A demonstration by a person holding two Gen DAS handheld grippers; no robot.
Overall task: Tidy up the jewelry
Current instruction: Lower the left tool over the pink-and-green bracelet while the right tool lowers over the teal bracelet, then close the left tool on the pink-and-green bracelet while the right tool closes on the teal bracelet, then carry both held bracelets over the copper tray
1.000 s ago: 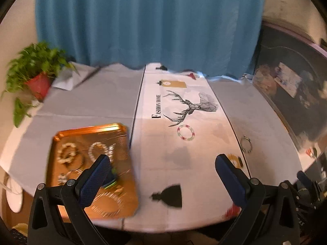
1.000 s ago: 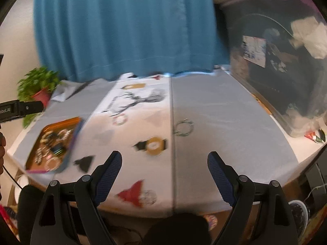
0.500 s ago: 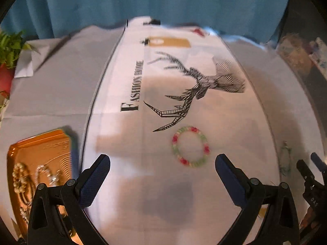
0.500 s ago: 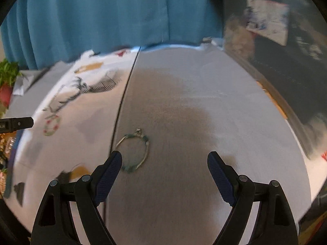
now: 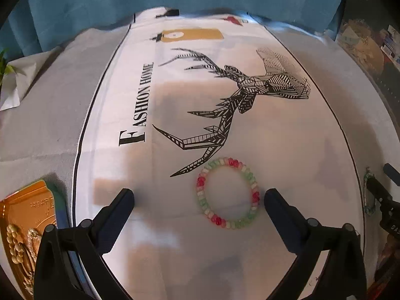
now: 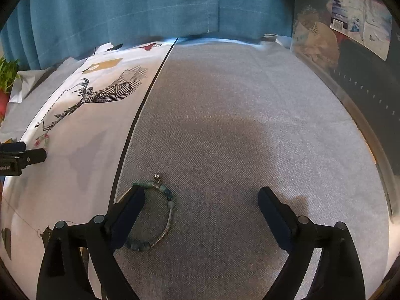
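Your gold tray (image 5: 27,212) sits low and to the left of your left tool (image 5: 198,198); it holds pearl-like bead strands (image 5: 15,242), though that edge of the view is too warped to count them. The left tool stands wide, the red-green-white bead bracelet (image 5: 227,193) lying flat just inside its right finger. Your right tool (image 6: 201,200) is wide and opening; the teal bracelet (image 6: 155,215) lies partly under its left finger, long axis running away from you.
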